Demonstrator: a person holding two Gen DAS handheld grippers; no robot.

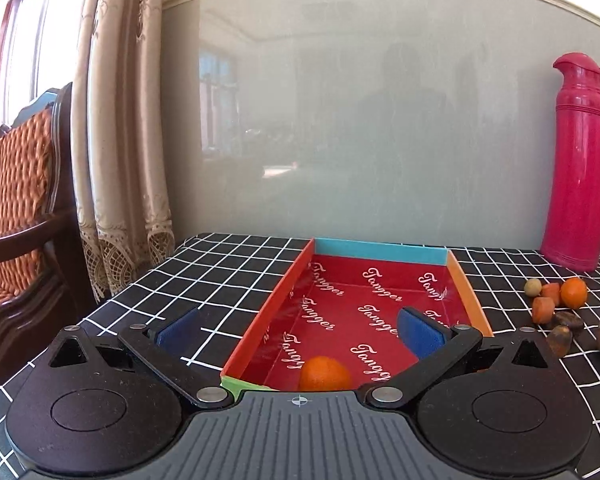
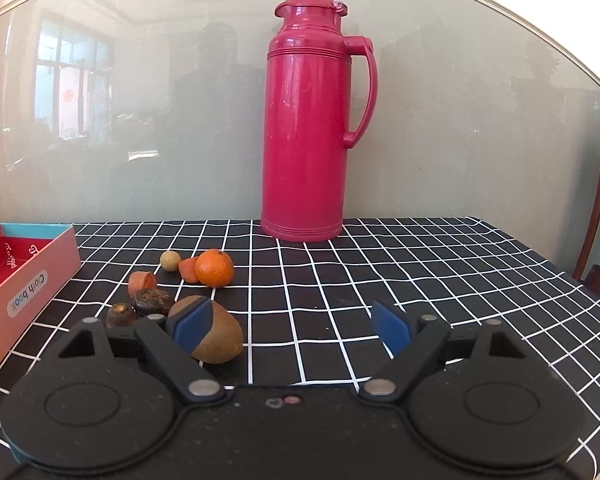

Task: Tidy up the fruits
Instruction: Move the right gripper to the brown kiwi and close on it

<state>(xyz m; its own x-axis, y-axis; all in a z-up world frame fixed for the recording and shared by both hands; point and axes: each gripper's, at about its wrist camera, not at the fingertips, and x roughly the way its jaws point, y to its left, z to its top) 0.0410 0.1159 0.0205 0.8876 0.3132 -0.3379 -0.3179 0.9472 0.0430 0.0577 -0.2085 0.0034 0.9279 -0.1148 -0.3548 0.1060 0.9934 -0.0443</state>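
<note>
A red-lined open box (image 1: 380, 296) lies on the checked tablecloth, and one orange (image 1: 324, 374) sits at its near end. My left gripper (image 1: 300, 330) is open and empty above that end, the orange just below the jaws. In the right wrist view the box (image 2: 24, 276) is at the left. Beside it lie a second orange (image 2: 214, 267), a brown kiwi (image 2: 216, 334), two carrot pieces (image 2: 141, 282), a small pale round fruit (image 2: 169, 260) and two dark brown fruits (image 2: 152, 300). My right gripper (image 2: 290, 330) is open and empty, its left finger (image 2: 192, 326) in front of the kiwi.
A tall pink thermos (image 2: 306, 120) stands at the back against the grey glossy wall panel. A wooden chair with orange cushions (image 1: 16, 208) and a curtain (image 1: 120, 140) are left of the table. The table's right edge (image 2: 580, 280) drops off near a wooden stand.
</note>
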